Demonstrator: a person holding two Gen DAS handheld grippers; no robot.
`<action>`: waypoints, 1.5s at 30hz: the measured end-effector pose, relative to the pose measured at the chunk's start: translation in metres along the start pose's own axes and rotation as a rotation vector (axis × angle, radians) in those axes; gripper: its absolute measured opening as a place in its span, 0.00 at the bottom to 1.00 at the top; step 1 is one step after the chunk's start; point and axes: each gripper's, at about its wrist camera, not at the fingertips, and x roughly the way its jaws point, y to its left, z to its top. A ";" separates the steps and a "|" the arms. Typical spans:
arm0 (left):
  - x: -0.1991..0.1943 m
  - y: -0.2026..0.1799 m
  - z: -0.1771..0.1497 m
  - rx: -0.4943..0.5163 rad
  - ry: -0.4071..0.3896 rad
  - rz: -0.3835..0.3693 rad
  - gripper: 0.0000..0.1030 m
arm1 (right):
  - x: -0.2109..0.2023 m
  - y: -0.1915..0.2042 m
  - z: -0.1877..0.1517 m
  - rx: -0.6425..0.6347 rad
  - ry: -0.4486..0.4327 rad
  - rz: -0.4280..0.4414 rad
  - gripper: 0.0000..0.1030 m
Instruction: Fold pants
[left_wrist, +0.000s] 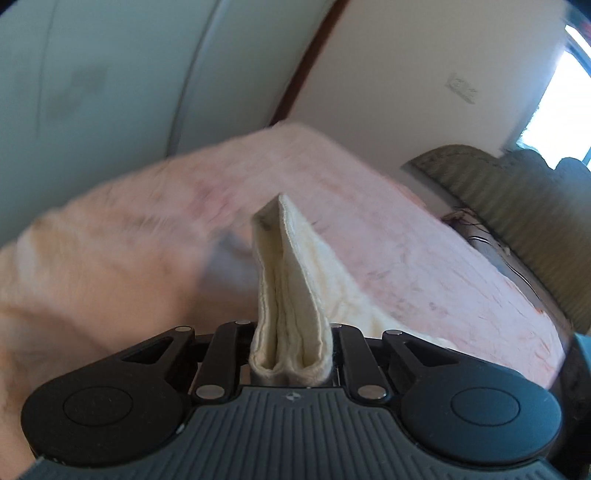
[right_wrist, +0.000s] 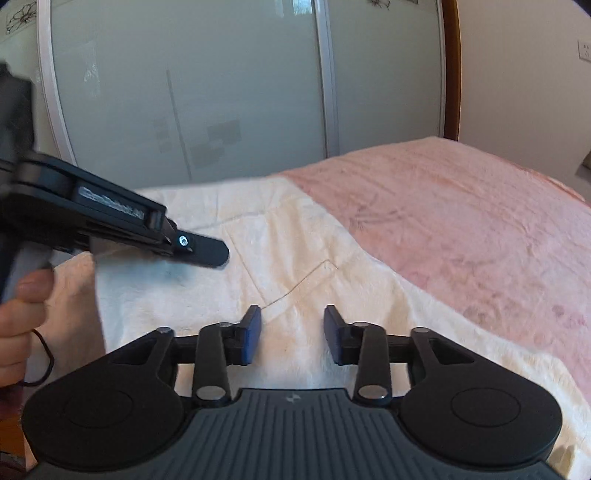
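While clamped on a doubled hem between the left gripper (left_wrist: 291, 343) fingers, cream pants (right_wrist: 258, 258) hanging soft, light, floppy; rest spread beneath right gripper (right_wrist: 291, 334), fingers apart, nothing between. Best pinched at thick folded edges.

Pink-covered bed (right_wrist: 480, 221), cream pants (right_wrist: 295, 258) on it

Ahead of the right tool (right_wrist: 292, 334) the cream pants (right_wrist: 295, 258) lie flat on the pink bed (right_wrist: 461, 221), with open room above them. The left tool (right_wrist: 207, 254) juts in from the left. Sliding glass doors (right_wrist: 221, 92) close off the far side.
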 end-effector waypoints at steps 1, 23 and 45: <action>-0.009 -0.017 -0.001 0.046 -0.026 -0.013 0.14 | -0.002 0.003 0.003 -0.009 -0.016 -0.004 0.43; -0.016 -0.303 -0.147 0.521 0.033 -0.442 0.20 | -0.246 -0.114 -0.120 0.153 -0.273 -0.200 0.45; 0.038 -0.356 -0.225 0.651 0.186 -0.488 0.36 | -0.264 -0.139 -0.191 0.284 -0.124 -0.381 0.50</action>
